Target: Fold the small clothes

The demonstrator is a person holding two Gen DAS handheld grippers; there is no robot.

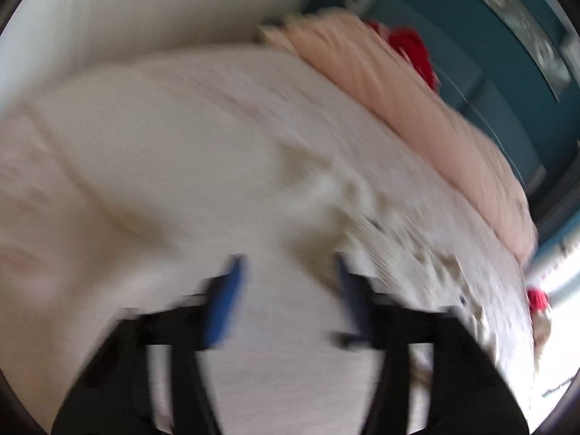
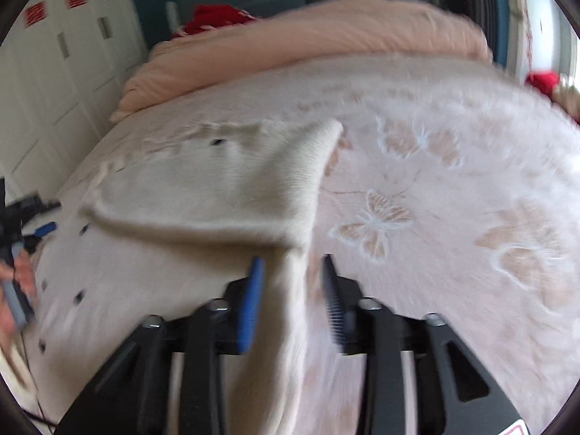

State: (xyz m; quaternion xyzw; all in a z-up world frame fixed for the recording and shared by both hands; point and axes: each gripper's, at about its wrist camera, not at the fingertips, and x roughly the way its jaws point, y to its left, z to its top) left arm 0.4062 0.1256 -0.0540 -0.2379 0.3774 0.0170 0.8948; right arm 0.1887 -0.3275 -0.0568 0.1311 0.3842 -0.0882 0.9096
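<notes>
A cream knit garment (image 2: 217, 188) is lying partly folded on the butterfly-patterned bedspread (image 2: 435, 188), one strip trailing toward six o'clock between the right gripper (image 2: 291, 266), whose fingers are standing apart without pinching it. The left gripper (image 1: 286, 264) is hovering wide, holding nothing, over blurred cream cloth.
</notes>
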